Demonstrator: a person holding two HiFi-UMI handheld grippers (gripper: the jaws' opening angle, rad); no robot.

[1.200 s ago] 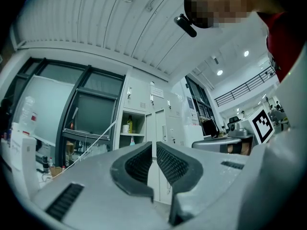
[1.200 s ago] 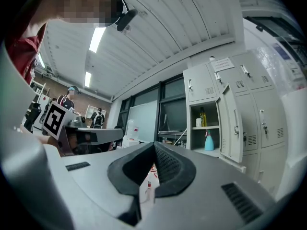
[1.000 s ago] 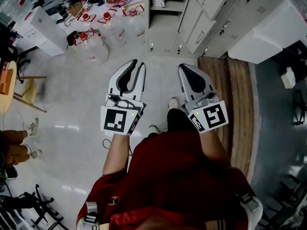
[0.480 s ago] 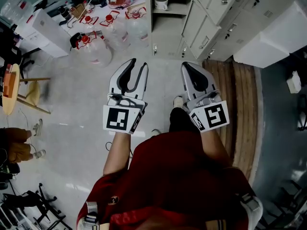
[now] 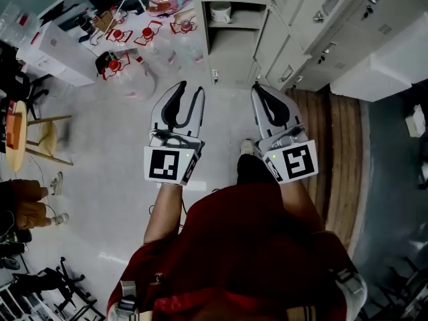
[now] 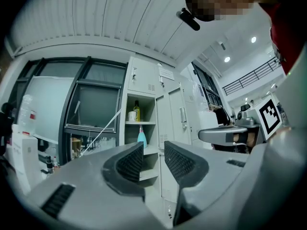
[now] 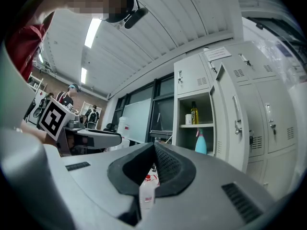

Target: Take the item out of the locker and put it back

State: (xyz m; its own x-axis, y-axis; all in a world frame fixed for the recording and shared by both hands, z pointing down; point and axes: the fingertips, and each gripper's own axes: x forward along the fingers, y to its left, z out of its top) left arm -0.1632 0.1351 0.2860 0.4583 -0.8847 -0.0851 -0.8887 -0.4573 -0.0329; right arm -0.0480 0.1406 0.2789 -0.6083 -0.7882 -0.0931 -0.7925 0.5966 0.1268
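The open locker [image 5: 231,45] stands ahead of both grippers, its grey door [image 5: 269,27] swung to the right. Its shelves hold a white cup [image 5: 221,12], a dark bottle [image 6: 137,111] and a blue spray bottle [image 6: 142,137]; the same spray bottle [image 7: 200,143] shows in the right gripper view. My left gripper [image 5: 190,89] points level at the locker, a good way short of it. Its jaws have just been opening and stand open with nothing between them. My right gripper [image 5: 259,91] is beside it, shut and empty, its pads [image 7: 160,159] meeting at the tip.
Several water jugs with red caps [image 5: 127,69] stand on the floor left of the locker, with white boxes [image 5: 57,45] behind them. A wooden stool [image 5: 23,132] and a seated person's feet [image 5: 30,209] are at far left. A wooden bench [image 5: 338,132] lies right.
Both grippers have moved forward towards the locker, which now looms closer. The left gripper's jaws have spread wider; the right gripper's stay together.
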